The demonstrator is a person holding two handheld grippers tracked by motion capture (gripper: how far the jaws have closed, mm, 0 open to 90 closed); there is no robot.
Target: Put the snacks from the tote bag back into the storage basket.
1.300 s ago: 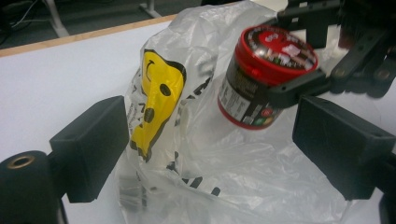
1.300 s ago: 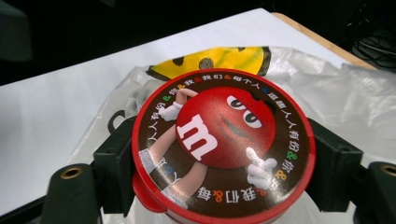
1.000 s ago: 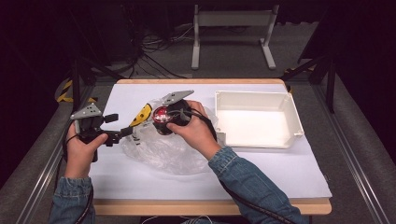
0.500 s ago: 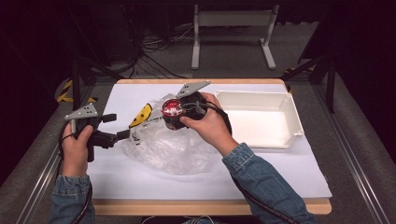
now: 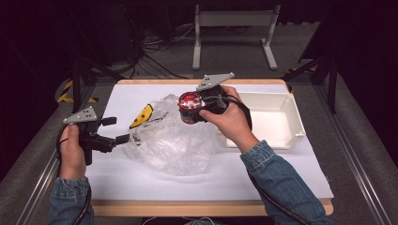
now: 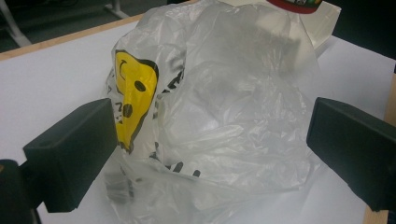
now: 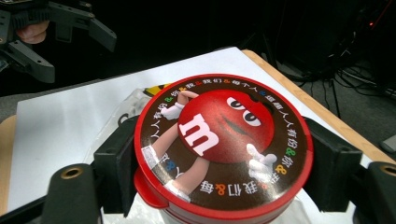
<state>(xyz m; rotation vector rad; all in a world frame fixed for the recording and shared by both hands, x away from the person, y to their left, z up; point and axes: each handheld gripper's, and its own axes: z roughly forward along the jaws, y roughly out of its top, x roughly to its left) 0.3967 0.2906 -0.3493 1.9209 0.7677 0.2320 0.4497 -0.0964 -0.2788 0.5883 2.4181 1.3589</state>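
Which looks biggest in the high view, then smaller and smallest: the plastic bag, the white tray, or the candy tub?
1. The plastic bag and the white tray look about the same, so I won't rank them.
2. The candy tub, held by the right tool, looks smallest by far.

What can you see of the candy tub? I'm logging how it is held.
The tub is round, with a red-rimmed lid that looks like plastic, printed with a red cartoon candy character bearing a white "m" and a ring of coloured text on brown. A small red tab juts from the rim. The right claw clamps it from both sides, lid facing the camera. In the high view it is held up above the clear bag, left of the white tray.
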